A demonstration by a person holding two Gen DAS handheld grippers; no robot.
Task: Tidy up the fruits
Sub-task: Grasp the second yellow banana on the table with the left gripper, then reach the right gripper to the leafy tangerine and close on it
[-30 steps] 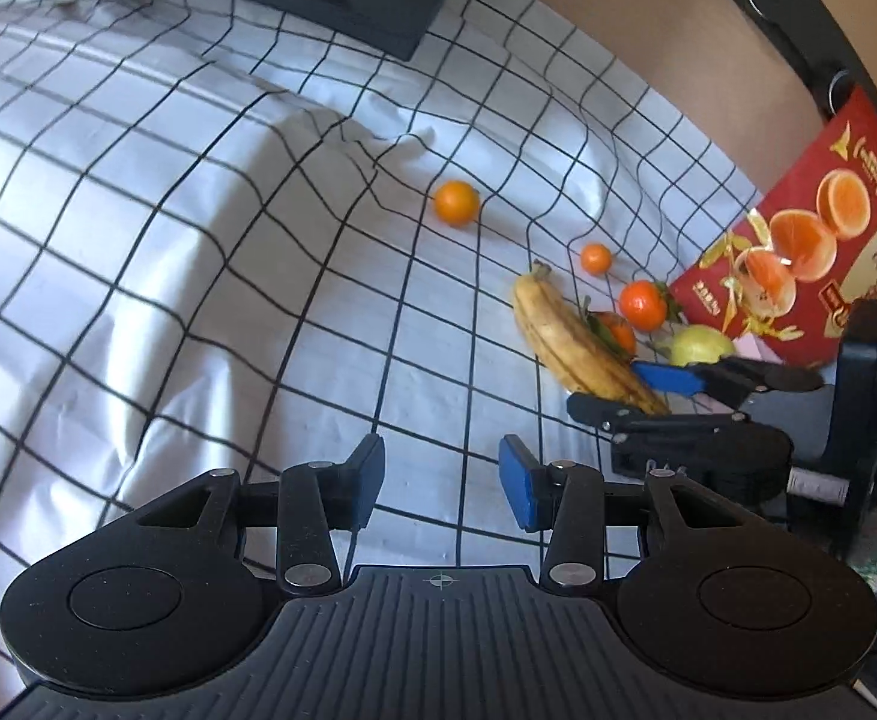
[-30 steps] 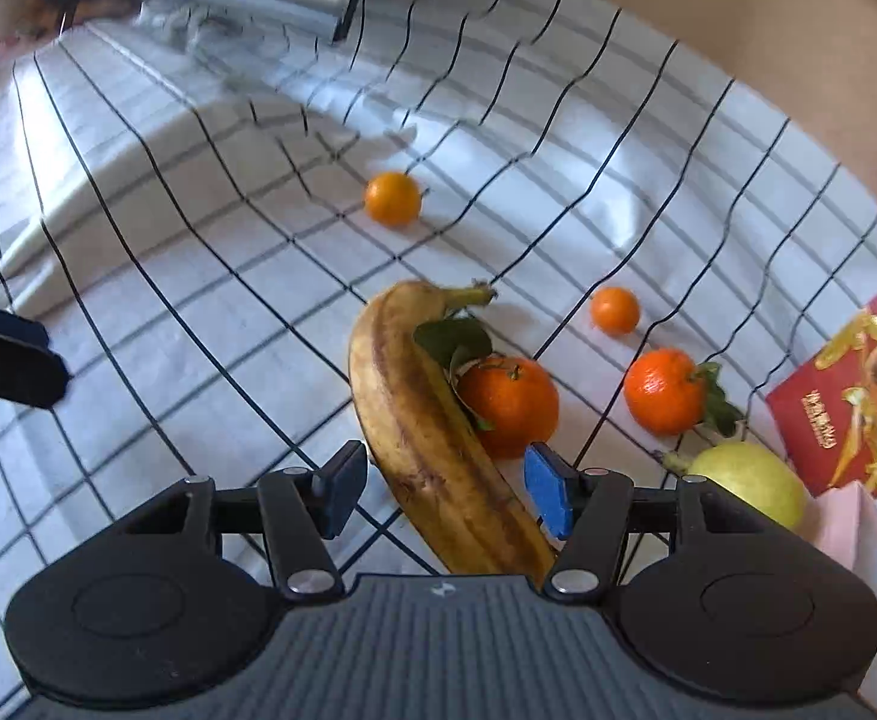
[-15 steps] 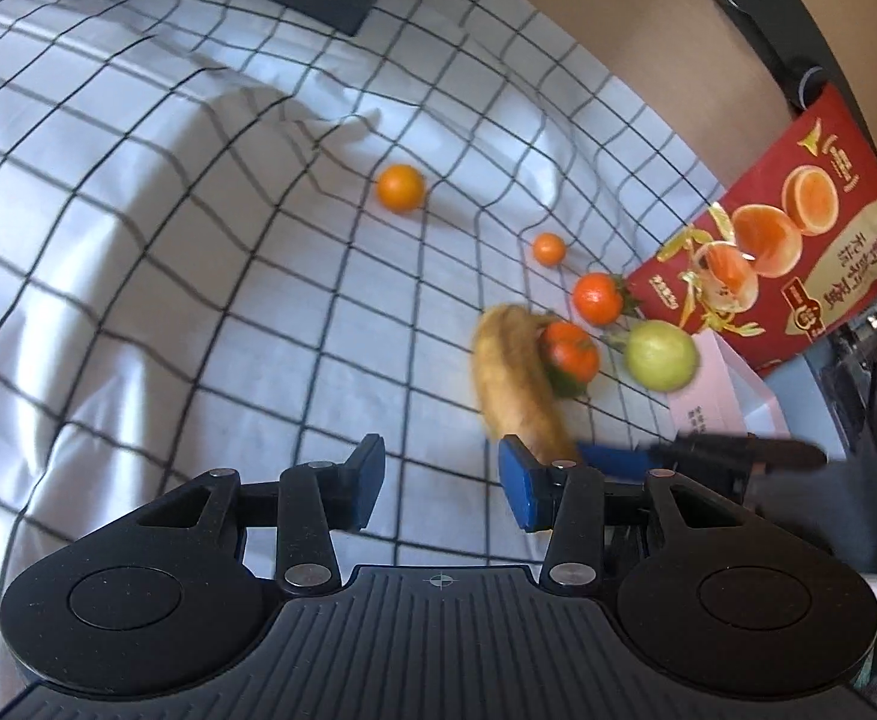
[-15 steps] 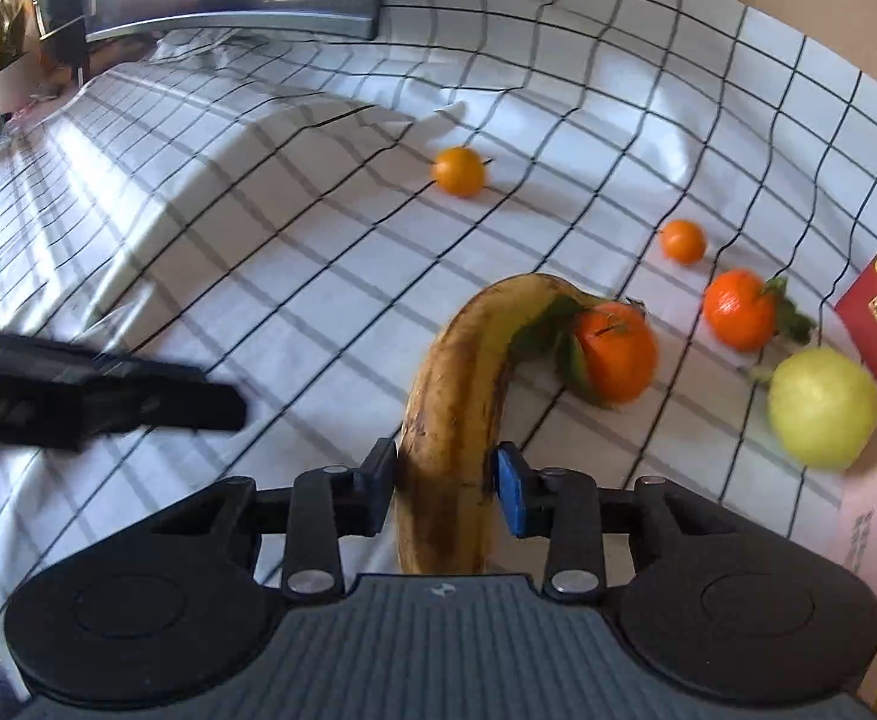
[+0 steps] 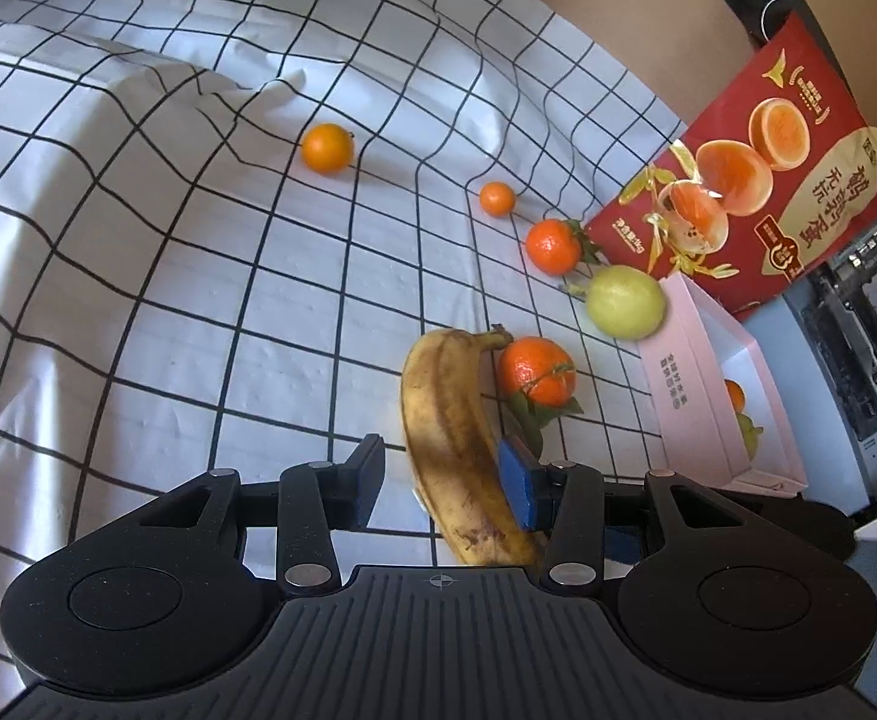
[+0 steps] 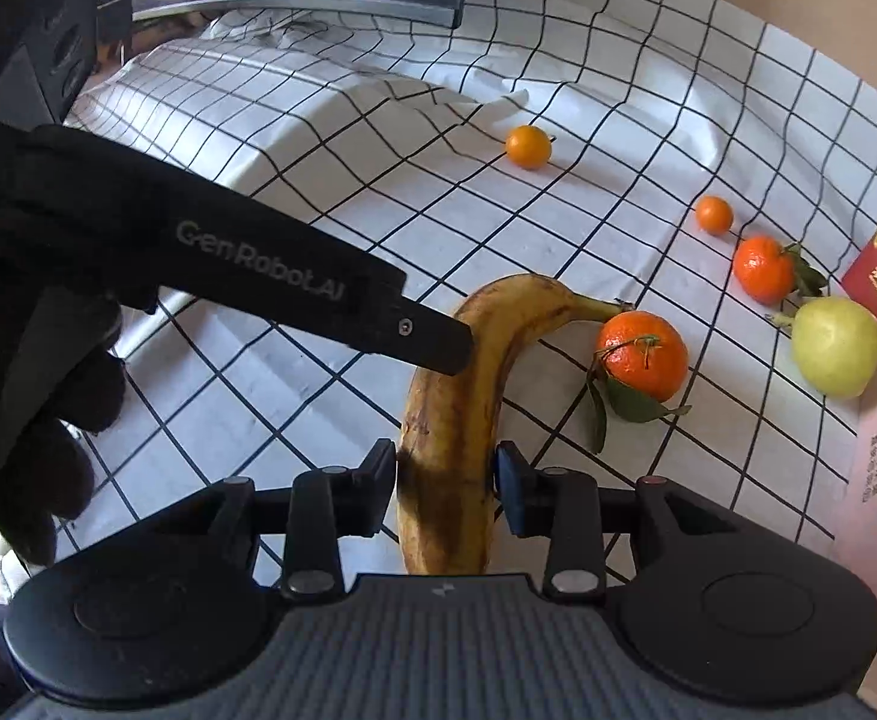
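Blue-padded right gripper (image 6: 445, 489) fingers (image 6: 510, 480) clamp banana (image 6: 468, 396), opening.

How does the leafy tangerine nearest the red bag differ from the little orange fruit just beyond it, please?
The leafy tangerine is clearly larger than the little orange fruit. The tangerine carries green leaves; the little fruit shows none. Both are round and lie loose on the checked cloth.
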